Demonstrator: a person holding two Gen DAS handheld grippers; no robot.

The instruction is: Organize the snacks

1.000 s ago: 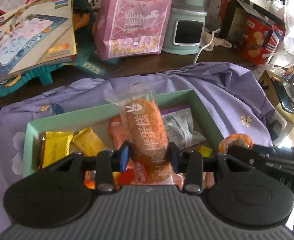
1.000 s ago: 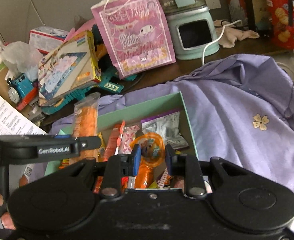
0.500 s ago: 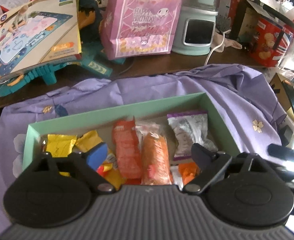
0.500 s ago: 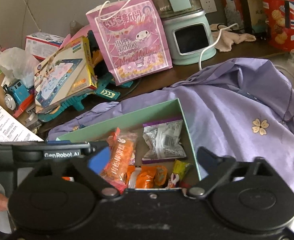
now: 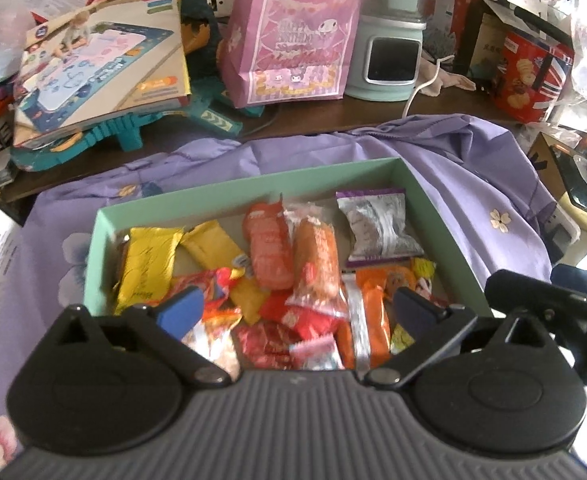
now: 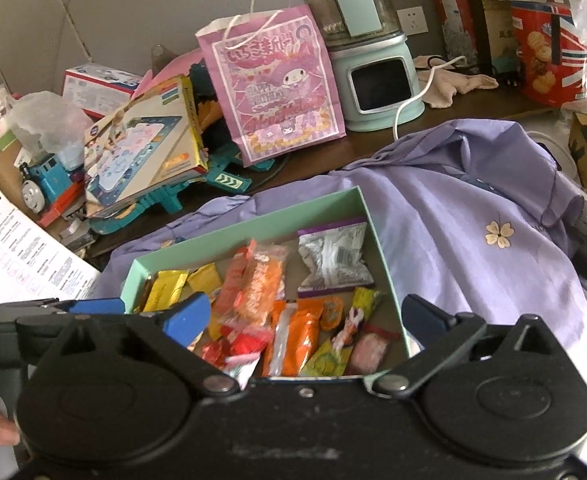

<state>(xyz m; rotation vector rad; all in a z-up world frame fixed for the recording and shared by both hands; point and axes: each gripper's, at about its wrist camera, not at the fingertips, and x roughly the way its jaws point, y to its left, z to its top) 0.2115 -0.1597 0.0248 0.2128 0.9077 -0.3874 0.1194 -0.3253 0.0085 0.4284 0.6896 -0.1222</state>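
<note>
A mint green box [image 5: 253, 184] [image 6: 253, 220] on a purple cloth holds several wrapped snacks. An orange cake bar [image 5: 319, 264] [image 6: 259, 286] lies in its middle beside a red pack [image 5: 267, 250]. A silver pouch [image 5: 377, 228] [image 6: 333, 258] lies at the far right. An orange lollipop pack [image 5: 373, 312] [image 6: 305, 332] lies near the front. My left gripper [image 5: 297, 308] is open and empty above the box's near side. My right gripper [image 6: 305, 316] is open and empty over the front right part.
The purple cloth [image 6: 473, 216] covers the table. Behind it stand a pink gift bag [image 5: 293, 36], a mint appliance [image 5: 389, 52] with a white cord, a toy box [image 5: 101, 68] on teal toys, and a red biscuit tin [image 5: 533, 76]. Papers [image 6: 21, 256] lie left.
Both grippers opened and dropped their snacks into the box: the left let go of the orange cake bar, the right the orange lollipop pack. Both have pulled back and up.
</note>
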